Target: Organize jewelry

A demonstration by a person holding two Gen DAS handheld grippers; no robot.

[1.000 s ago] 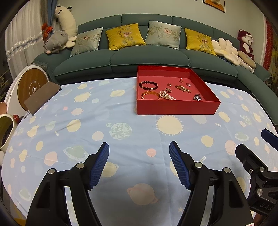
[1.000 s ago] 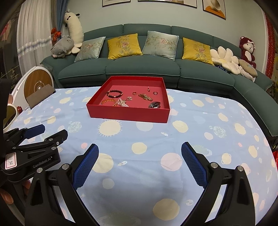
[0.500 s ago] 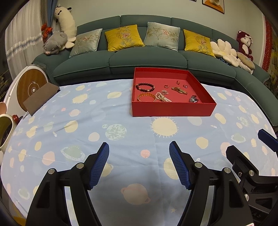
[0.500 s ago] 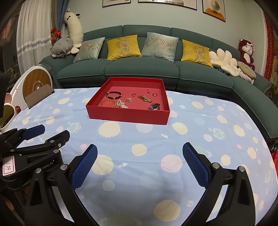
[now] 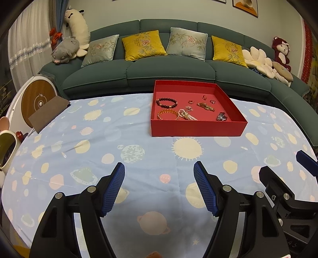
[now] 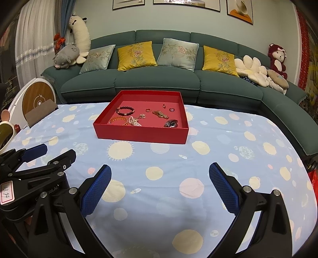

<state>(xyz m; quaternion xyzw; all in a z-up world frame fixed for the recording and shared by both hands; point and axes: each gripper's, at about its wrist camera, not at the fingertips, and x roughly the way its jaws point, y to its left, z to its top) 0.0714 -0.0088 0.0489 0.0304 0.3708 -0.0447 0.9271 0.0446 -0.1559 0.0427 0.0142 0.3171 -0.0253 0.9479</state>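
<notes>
Two grippers nearest, left gripper (image 5: 159, 170) and right gripper (image 6: 160, 172) both spread and empty above the planet-print tablecloth (image 5: 99, 142), red jewelry tray (image 5: 198, 130) well ahead by the table's far edge, green sofa (image 5: 169, 73) behind.

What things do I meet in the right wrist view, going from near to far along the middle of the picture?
right gripper → tablecloth → red tray → jewelry → green sofa → cushions → framed pictures
</notes>
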